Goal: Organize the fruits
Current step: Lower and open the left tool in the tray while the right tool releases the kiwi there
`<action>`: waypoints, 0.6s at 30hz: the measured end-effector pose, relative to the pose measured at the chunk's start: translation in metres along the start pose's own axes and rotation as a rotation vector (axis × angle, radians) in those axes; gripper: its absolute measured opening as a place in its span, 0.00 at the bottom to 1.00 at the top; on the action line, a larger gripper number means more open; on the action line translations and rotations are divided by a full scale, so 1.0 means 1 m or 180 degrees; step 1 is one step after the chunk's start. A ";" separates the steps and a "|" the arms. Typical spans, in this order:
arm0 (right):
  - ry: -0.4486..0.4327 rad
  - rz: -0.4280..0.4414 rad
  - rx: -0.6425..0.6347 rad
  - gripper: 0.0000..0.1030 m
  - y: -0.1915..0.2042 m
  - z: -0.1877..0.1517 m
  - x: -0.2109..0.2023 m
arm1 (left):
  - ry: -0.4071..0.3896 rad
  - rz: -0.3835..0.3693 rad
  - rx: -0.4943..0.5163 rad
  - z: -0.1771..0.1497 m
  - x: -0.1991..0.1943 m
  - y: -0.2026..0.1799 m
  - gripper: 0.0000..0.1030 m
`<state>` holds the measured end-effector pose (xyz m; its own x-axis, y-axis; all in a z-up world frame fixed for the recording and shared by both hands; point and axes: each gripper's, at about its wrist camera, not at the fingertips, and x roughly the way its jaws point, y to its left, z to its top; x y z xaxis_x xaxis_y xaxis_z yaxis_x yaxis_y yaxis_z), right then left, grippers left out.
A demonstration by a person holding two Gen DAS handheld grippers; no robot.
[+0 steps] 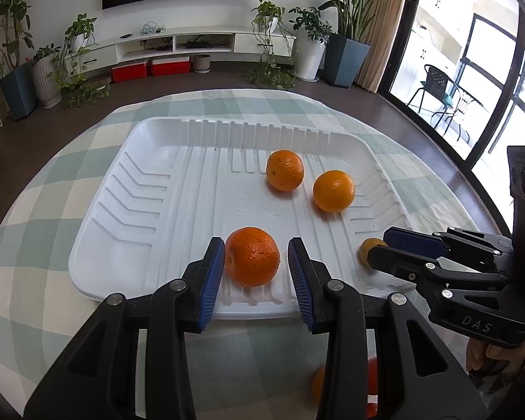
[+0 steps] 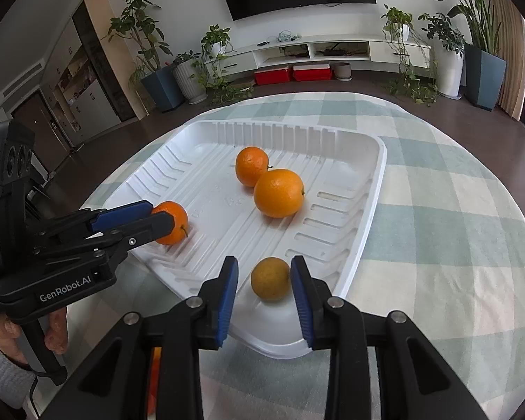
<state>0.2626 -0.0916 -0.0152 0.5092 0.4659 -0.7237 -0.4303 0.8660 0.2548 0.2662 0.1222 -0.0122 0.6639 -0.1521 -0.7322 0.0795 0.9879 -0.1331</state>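
A white ribbed tray (image 1: 150,189) (image 2: 350,210) lies on the checked tablecloth. An orange (image 1: 252,257) (image 2: 174,222) rests in its near part between the open jaws of my left gripper (image 1: 256,262) (image 2: 157,215), with a small gap on each side. A small yellow-brown fruit (image 2: 271,279) (image 1: 369,250) sits near the tray's front corner between the open jaws of my right gripper (image 2: 263,281) (image 1: 379,248), untouched. Two more oranges (image 1: 284,170) (image 1: 333,191) lie further back in the tray, also in the right wrist view (image 2: 251,166) (image 2: 278,193).
The round table with the green-and-white cloth (image 2: 437,210) extends around the tray. More orange and red fruit (image 1: 371,381) lies blurred on the cloth under my left gripper. Beyond the table edge are dark floor, potted plants and a TV cabinet.
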 end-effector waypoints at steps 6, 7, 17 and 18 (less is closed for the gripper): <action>-0.0029 -0.0025 -0.0032 0.34 0.002 -0.001 -0.005 | -0.0023 -0.0005 0.0018 -0.001 -0.005 -0.003 0.35; -0.0035 -0.0030 -0.0038 0.34 0.003 -0.001 -0.005 | -0.0028 -0.0005 0.0019 -0.001 -0.006 -0.004 0.35; -0.0055 -0.0048 -0.0053 0.34 0.004 -0.002 -0.007 | -0.0061 -0.0008 0.0020 -0.002 -0.014 -0.006 0.35; -0.0058 -0.0049 -0.0053 0.34 0.003 -0.001 -0.008 | -0.0066 -0.0010 0.0020 -0.002 -0.015 -0.006 0.35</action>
<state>0.2562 -0.0928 -0.0095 0.5293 0.4559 -0.7155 -0.4347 0.8700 0.2328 0.2543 0.1181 -0.0020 0.6788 -0.1547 -0.7179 0.0862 0.9876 -0.1313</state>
